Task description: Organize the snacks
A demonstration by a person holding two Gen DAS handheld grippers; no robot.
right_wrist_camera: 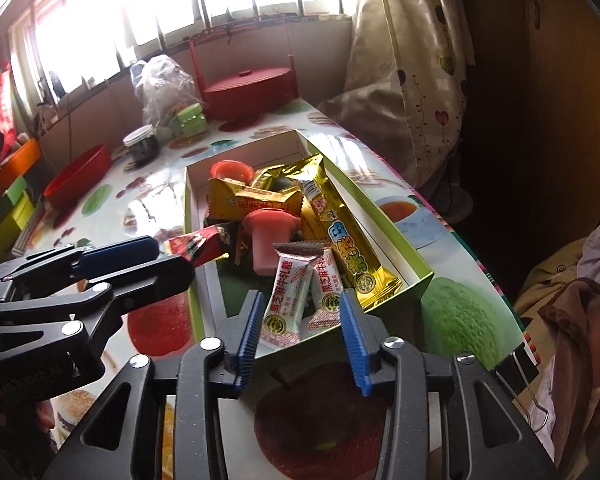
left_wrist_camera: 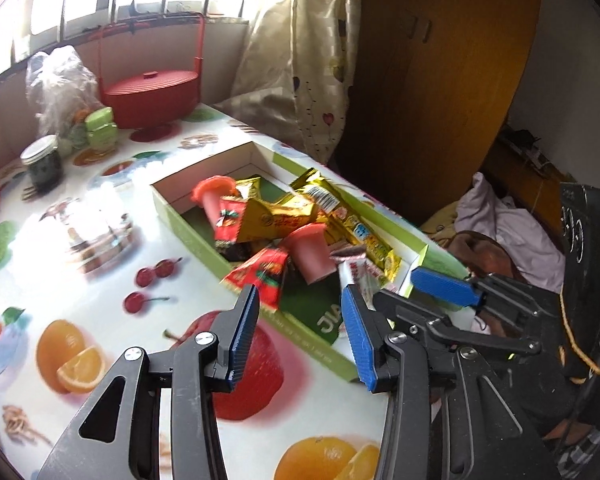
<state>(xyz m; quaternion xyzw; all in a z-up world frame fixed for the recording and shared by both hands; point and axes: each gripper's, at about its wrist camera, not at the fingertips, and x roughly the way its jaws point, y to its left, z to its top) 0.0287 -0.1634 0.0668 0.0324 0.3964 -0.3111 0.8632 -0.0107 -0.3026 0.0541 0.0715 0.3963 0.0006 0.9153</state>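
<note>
Two white nougat packets (right_wrist_camera: 296,300) are lying at the near end of the green box (right_wrist_camera: 414,280), directly ahead of your right tool (right_wrist_camera: 298,340), long axes pointing away from you. Your right tool is gaping apart, empty, hovering just short of them. Your left tool (left_wrist_camera: 298,340), also spread and empty, is hanging beside the red packet (left_wrist_camera: 260,276) draped over the box's near wall. Box is sitting on the fruit-print tabletop (left_wrist_camera: 100,272).

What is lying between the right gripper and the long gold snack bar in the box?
In the right wrist view, two white candy packets lie between the right gripper and the long gold snack bar, inside the green box.
</note>
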